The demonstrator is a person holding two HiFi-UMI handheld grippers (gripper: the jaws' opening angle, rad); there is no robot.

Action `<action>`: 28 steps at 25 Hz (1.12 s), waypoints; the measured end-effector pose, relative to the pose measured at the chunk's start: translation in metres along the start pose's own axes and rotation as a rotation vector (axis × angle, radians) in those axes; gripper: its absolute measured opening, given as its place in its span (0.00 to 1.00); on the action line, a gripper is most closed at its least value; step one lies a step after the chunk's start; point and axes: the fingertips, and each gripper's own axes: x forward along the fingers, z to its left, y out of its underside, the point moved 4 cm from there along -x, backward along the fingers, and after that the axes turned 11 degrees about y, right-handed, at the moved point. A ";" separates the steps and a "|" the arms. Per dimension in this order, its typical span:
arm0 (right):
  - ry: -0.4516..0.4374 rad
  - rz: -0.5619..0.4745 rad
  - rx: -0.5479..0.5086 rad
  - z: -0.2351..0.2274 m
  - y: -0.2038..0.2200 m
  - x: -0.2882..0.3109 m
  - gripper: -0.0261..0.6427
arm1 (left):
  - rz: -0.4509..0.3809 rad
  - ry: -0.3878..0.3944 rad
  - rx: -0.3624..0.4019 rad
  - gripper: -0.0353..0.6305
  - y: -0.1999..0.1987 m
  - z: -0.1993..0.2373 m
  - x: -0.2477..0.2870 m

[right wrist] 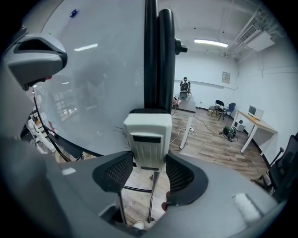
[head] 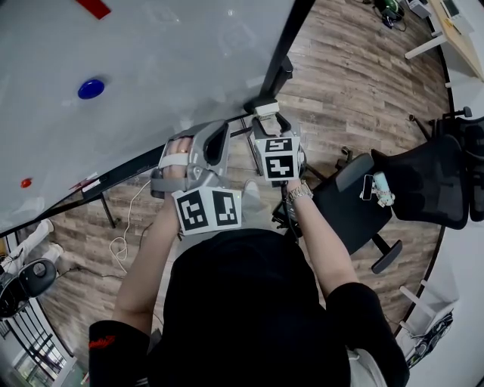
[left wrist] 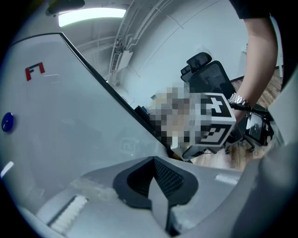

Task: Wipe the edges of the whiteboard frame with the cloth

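The whiteboard (head: pixel 151 68) leans across the upper left, edged by a black frame (head: pixel 286 41). My right gripper (head: pixel 268 117) is shut on a white block-shaped wiper (head: pixel 266 108), which sits at the frame's lower corner. In the right gripper view the wiper (right wrist: pixel 148 137) stands upright between the jaws (right wrist: pixel 148 169), just under the black frame post (right wrist: pixel 152 56). My left gripper (head: pixel 215 143) hovers beside it over the board's bottom edge. Its jaws (left wrist: pixel 153 175) are shut with nothing between them. No soft cloth shows in any view.
A blue magnet (head: pixel 91 88), a red magnet (head: pixel 26 182) and a red strip (head: pixel 92 7) sit on the board. Black office chairs (head: pixel 423 181) stand to the right on the wood floor. A white cable (head: pixel 121 243) lies under the board. A desk (head: pixel 457 30) stands far right.
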 end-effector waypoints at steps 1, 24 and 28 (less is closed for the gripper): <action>0.001 0.000 0.000 0.000 0.001 0.001 0.38 | 0.002 0.001 -0.001 0.06 0.000 -0.001 0.000; 0.013 -0.002 0.004 0.005 0.027 0.022 0.38 | 0.034 0.037 -0.019 0.06 0.017 -0.017 0.019; 0.014 -0.003 0.008 0.006 0.030 0.025 0.38 | 0.042 0.048 -0.017 0.06 0.021 -0.021 0.022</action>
